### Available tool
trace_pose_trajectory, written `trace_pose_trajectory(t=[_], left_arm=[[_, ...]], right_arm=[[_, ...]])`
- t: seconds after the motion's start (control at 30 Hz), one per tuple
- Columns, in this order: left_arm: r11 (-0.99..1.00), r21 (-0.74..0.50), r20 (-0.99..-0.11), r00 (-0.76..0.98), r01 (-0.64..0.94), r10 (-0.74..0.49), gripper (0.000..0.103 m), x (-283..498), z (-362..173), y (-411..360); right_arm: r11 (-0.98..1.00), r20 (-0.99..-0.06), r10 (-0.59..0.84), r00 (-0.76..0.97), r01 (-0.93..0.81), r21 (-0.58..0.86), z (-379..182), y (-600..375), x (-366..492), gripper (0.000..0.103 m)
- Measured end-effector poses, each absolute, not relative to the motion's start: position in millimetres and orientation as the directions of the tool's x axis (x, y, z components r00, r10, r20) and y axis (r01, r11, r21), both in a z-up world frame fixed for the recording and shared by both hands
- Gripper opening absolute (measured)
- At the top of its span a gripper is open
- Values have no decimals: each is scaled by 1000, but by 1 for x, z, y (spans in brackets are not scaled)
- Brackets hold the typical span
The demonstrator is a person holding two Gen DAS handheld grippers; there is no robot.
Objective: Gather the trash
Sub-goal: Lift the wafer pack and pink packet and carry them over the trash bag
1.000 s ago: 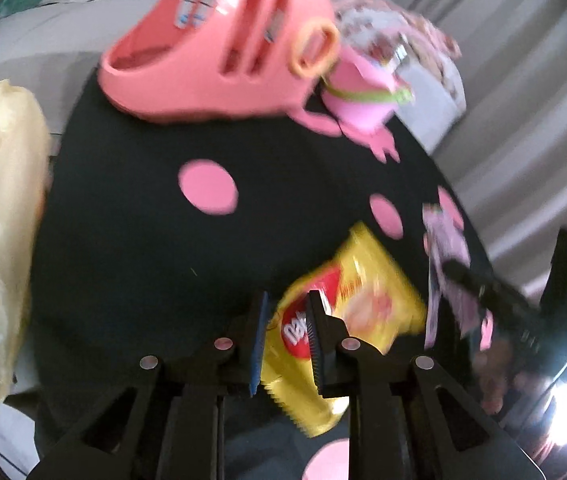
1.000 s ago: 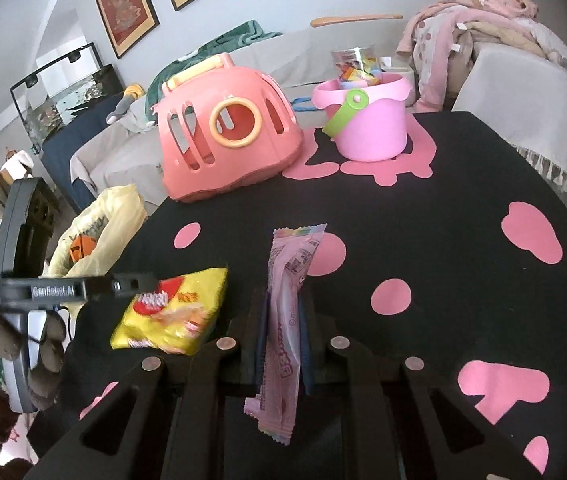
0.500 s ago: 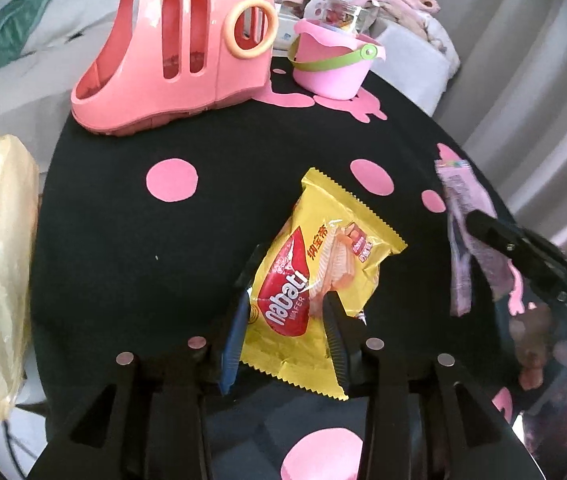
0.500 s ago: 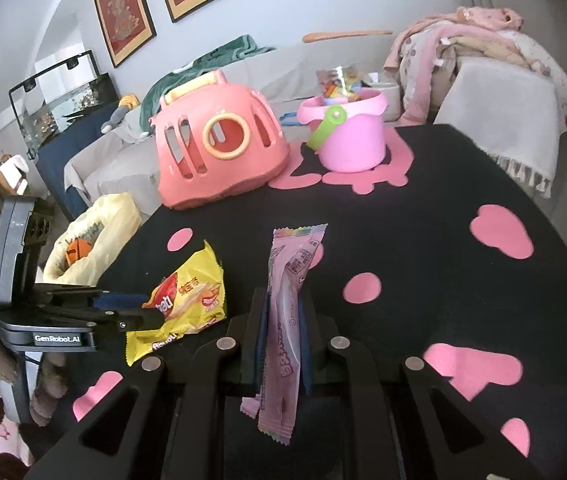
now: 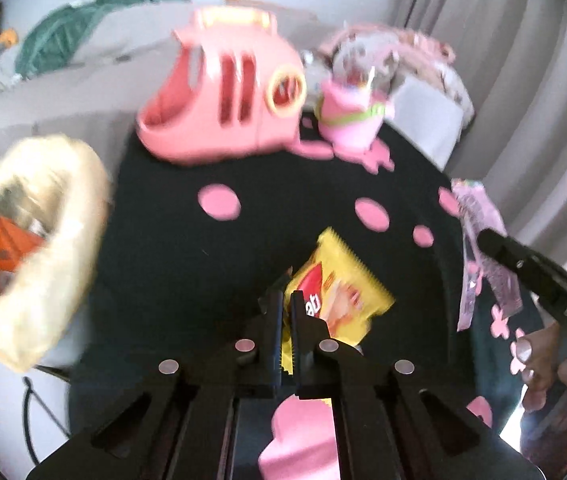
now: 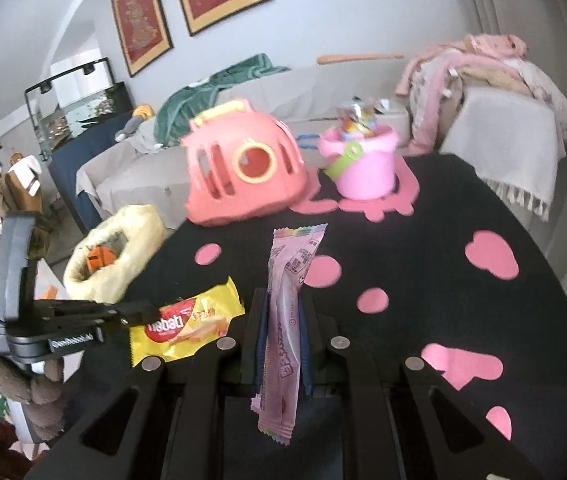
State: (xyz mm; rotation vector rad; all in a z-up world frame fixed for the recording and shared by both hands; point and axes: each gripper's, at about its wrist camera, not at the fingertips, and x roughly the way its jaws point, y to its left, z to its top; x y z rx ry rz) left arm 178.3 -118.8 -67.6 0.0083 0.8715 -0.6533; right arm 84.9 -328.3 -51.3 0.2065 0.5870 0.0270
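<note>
While its jaws are pressing together on the near edge of the yellow wafer packet [image 5: 341, 292], the left gripper [image 5: 287, 300] is holding that packet lifted over the black tablecloth with pink spots [image 5: 187, 264], the packet's free end sticking out past the fingertips and to their right. Seen from the right wrist view, the same packet [image 6: 187, 320] is hanging from the tips of the left gripper [image 6: 151, 314], with a hand [image 6: 23, 392] wrapping around its handle at the lower left. The right gripper [image 6: 283, 312] is pinching a long pink wrapper [image 6: 289, 320] upright between its fingers, the wrapper's top reaching well beyond the tips and its lower end dangling below them. Off the table's left edge, a yellowish bag [image 6: 115, 256] is sitting open with something orange inside. Farther back on the cloth, a pink toy carrier [image 6: 243, 168] and a pink bucket [image 6: 363, 164] are standing side by side.
</note>
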Motion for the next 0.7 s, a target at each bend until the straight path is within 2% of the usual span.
trace_pose_trajectory(t=[0.2, 0.47, 0.7], left_arm=[[838, -210, -619, 595, 503, -513, 3, 165, -16, -70], [927, -152, -464, 804, 342, -372, 3, 170, 59, 35], [965, -184, -442, 861, 188, -252, 3, 199, 63, 120]], right_arm=[[981, -496, 134, 858, -45, 187, -16, -302, 83, 13], [962, -429, 270, 862, -228, 148, 47, -242, 118, 13], [915, -440, 395, 806, -388, 110, 69, -161, 180, 13]])
